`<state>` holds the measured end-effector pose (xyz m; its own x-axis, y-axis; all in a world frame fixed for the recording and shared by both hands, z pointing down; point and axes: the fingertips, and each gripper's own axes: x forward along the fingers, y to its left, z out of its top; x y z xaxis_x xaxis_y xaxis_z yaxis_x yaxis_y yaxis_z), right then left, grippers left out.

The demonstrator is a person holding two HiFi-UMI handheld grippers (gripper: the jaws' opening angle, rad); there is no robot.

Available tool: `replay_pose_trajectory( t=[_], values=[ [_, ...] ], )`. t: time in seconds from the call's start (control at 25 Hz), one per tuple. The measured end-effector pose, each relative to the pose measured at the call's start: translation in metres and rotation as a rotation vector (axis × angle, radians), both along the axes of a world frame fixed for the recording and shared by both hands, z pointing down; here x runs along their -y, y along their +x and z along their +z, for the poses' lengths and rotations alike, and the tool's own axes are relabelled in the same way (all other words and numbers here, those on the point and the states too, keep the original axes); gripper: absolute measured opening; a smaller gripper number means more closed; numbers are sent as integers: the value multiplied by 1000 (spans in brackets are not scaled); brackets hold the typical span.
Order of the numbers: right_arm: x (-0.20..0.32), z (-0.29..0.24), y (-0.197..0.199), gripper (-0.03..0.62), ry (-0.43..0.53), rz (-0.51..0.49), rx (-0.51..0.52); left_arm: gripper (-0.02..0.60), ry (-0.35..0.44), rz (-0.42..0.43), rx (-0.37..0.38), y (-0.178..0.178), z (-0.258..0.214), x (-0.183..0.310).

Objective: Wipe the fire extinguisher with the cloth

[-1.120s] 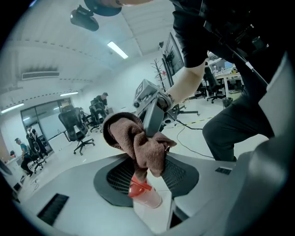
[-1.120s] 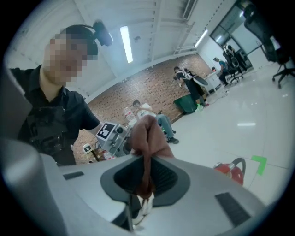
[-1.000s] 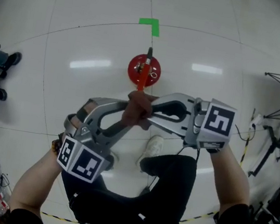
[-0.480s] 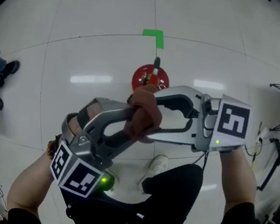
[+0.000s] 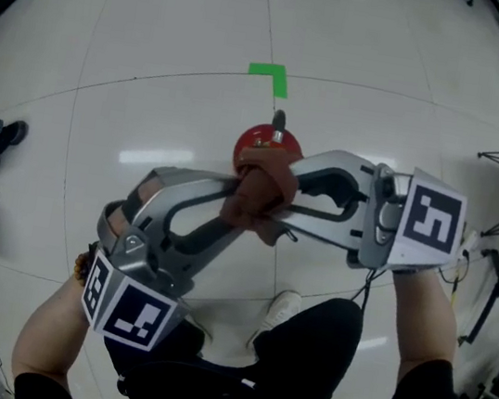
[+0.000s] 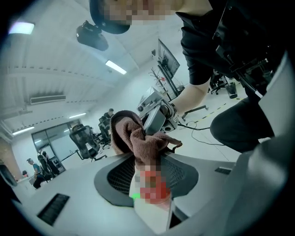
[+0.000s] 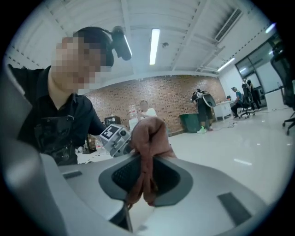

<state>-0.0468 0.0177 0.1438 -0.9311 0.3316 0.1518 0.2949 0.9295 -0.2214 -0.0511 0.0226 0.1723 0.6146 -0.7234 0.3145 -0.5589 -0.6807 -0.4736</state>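
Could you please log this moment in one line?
left gripper: shut on brown cloth | right gripper: jaws just closed on cloth | fire extinguisher: on floor beneath

no readable text, no legible labels

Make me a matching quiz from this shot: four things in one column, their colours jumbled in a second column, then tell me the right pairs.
Things:
1. cloth
2. fire extinguisher
3. tape mark on the floor
4. shoe

Colours:
A. white
B. red
C. brown
D. green

Pairs: 1-C, 2-B, 3-D, 4-A
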Motion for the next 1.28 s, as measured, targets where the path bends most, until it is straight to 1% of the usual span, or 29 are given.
replay_pose_trajectory(
  t=[0.12,0.24,0.44,0.56,0.6,0.64,0.72,0.8,0.92,1.12,1.28],
  values=[
    [16,3,9,92,11,58,-9,149,-6,-35,-35,-14,5,3],
    [28,17,14,92,64,96,-70,149,-23,-82,-77,-27,12,7],
    [29,49,11,92,164,108,-191,147,-71,-174,-169,-38,30,15],
    [28,60,5,92,215,115,-217,143,-96,-235,-229,-41,39,21],
    [28,63,3,92,234,121,-224,125,-103,-257,-244,-44,42,22],
    [30,65,2,92,256,129,-233,121,-112,-281,-256,-47,45,24],
    [33,69,-1,94,300,151,-247,120,-130,-336,-270,-54,53,27],
    [39,73,-3,94,331,176,-254,84,-149,-386,-281,-61,62,30],
    [47,78,-3,92,370,209,-261,84,-180,-440,-308,-70,76,29],
    [59,83,-4,92,394,266,-264,84,-218,-490,-336,-73,95,25],
    [73,88,-5,92,401,300,-254,83,-238,-503,-348,-72,107,27]
  ],
)
